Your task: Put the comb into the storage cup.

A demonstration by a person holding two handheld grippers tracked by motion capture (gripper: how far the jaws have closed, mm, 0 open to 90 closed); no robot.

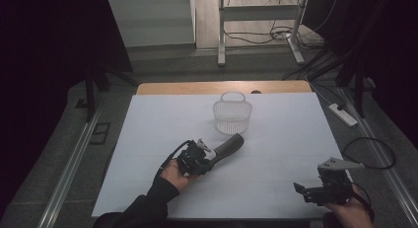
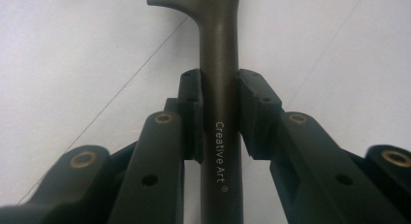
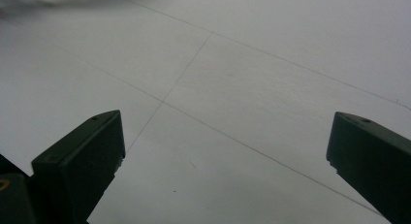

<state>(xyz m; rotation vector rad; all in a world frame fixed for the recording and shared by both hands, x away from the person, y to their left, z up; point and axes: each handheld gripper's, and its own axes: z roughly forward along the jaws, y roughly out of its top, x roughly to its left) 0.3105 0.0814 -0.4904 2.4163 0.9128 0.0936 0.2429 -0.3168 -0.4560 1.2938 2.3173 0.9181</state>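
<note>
A dark grey tool with a long handle (image 1: 228, 145) printed "Creative Art" is clamped in my left gripper (image 1: 204, 161), left of the table's centre. Its far end points up and right toward a white mesh basket (image 1: 232, 113). In the left gripper view the handle (image 2: 219, 40) runs straight up between the two black jaws of the left gripper (image 2: 219, 83), which press on both its sides; its flared head is cut off at the top edge. My right gripper (image 1: 308, 191) rests near the front right corner, open. In the right gripper view, the right gripper (image 3: 225, 136) has bare white sheet between its wide-apart jaws.
A white sheet (image 1: 276, 139) covers the table, with a wooden strip (image 1: 197, 87) showing along the back edge. The basket stands upright at the back centre, its handle raised. A power strip (image 1: 342, 114) and a looped cable (image 1: 369, 151) lie off the table's right side.
</note>
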